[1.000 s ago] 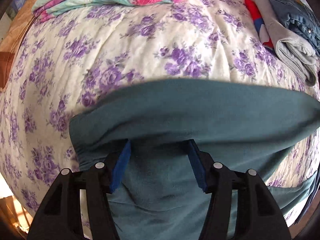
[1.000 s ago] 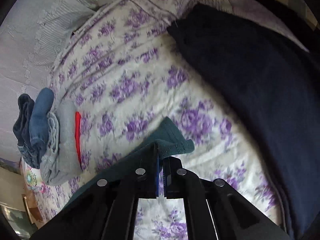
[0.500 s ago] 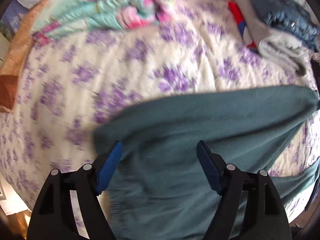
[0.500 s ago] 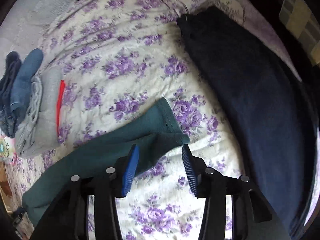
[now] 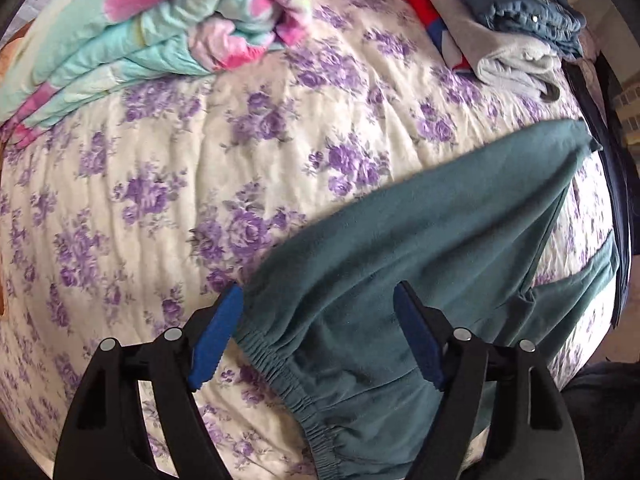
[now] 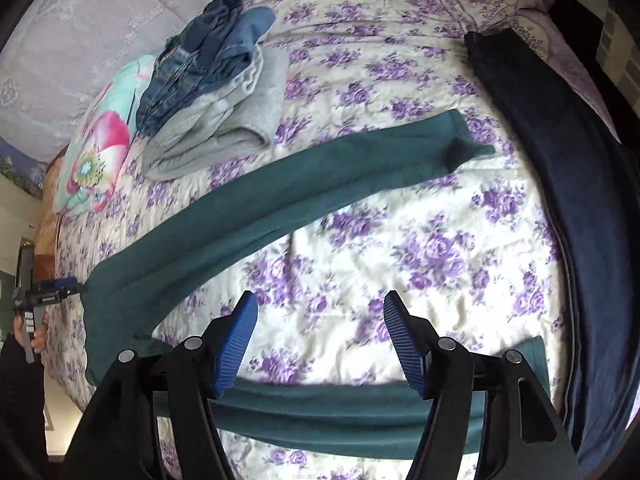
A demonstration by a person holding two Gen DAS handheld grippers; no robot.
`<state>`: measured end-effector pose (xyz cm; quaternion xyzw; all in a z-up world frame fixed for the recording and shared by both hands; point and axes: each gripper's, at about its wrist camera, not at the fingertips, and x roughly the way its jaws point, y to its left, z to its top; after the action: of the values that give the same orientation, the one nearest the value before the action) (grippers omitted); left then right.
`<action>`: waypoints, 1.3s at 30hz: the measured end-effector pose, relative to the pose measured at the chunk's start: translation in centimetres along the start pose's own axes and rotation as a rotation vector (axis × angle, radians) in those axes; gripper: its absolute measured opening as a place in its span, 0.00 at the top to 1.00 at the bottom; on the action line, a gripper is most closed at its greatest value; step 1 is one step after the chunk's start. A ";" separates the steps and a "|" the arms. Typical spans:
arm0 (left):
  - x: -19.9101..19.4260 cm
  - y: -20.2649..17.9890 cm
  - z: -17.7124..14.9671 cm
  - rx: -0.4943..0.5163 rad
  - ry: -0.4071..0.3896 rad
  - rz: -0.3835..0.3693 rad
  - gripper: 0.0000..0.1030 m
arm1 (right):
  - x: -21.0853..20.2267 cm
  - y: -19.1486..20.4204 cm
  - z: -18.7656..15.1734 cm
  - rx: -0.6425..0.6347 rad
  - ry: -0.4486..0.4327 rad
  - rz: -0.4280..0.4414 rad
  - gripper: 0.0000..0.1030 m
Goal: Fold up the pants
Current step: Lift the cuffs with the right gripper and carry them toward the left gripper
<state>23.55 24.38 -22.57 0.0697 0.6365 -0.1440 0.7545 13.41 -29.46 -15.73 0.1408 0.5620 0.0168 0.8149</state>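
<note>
Teal pants (image 5: 400, 240) lie spread on the bed, elastic waistband toward the bottom of the left wrist view. One leg (image 6: 280, 200) runs up to its cuff (image 6: 460, 140); the other leg (image 6: 320, 408) crosses below my right gripper. My left gripper (image 5: 316, 336) hovers over the waist, jaws wide and closing slightly, pads not pressing the cloth. My right gripper (image 6: 320, 340) is over bare bedspread between the legs, its jaws opening with nothing between them. In the right wrist view, the left gripper (image 6: 44, 296) shows at the far left, in a hand (image 6: 36, 336).
A purple-flowered bedspread (image 5: 180, 180) covers the bed. A folded stack of jeans and grey clothes (image 6: 216, 92) sits beyond the upper leg. A pink and turquoise quilt (image 5: 140, 40) lies at the far side. A dark navy cloth (image 6: 560, 160) runs along the right edge.
My right gripper let go of the leg cuff, opened and pulled back across the bed toward the other leg. My left gripper widened, rose a little and rolled; the waist lies flat below it.
</note>
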 end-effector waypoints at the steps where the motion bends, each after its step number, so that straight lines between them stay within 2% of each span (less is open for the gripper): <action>1: 0.8 0.0 0.2 0.012 0.016 -0.012 0.36 | 0.0 0.7 -0.2 -0.018 0.012 0.001 0.36; 4: 2.6 0.7 0.9 0.001 0.050 -0.047 0.53 | 0.0 2.7 -0.1 -0.073 0.025 -0.012 0.36; 6: 3.5 1.3 1.4 -0.017 0.057 -0.067 0.55 | 0.2 4.0 0.5 -0.107 0.027 -0.016 0.36; 7: 3.7 1.6 1.5 -0.022 0.051 -0.080 0.58 | 0.3 4.6 0.9 -0.127 0.028 -0.014 0.36; 11: 3.1 2.2 1.6 -0.018 0.000 -0.137 0.93 | 2.0 9.3 3.0 -0.274 0.047 0.045 0.36; 16: 1.9 2.2 1.3 0.014 -0.035 -0.135 0.95 | 6.4 19.2 5.4 -0.612 0.130 0.218 0.36; 20: 1.4 1.7 1.0 0.036 -0.049 -0.130 0.96 | 12.1 27.9 6.3 -0.910 0.264 0.204 0.36; 23: 1.2 1.5 1.0 0.048 -0.063 -0.128 0.96 | 16.0 32.5 6.1 -1.074 0.343 0.199 0.36; 26: 1.0 1.4 0.6 0.047 -0.078 -0.135 0.96 | 19.1 34.7 6.1 -1.135 0.398 0.204 0.42; 28: 0.8 1.3 0.4 0.046 -0.085 -0.138 0.96 | 20.7 35.5 6.0 -1.165 0.435 0.207 0.65; 30: 0.6 1.6 0.1 0.044 -0.091 -0.144 0.96 | 22.4 35.9 5.7 -1.191 0.466 0.175 0.73; 32: 0.6 1.7 0.1 0.043 -0.092 -0.146 0.96 | 23.2 36.1 5.4 -1.197 0.480 0.168 0.75; 33: 0.5 1.7 0.0 0.043 -0.092 -0.145 0.96 | 23.1 36.2 5.4 -1.199 0.475 0.175 0.82; 34: 0.6 1.7 0.1 0.043 -0.092 -0.144 0.96 | 22.8 36.4 5.4 -1.198 0.476 0.183 0.97; 39: 0.1 0.9 0.0 0.062 -0.096 -0.135 0.96 | 19.6 36.3 6.1 -1.163 0.442 0.240 0.98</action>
<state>23.87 25.24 -22.76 0.0430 0.5981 -0.2172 0.7703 30.98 7.79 -22.60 -0.2697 0.5964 0.4393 0.6154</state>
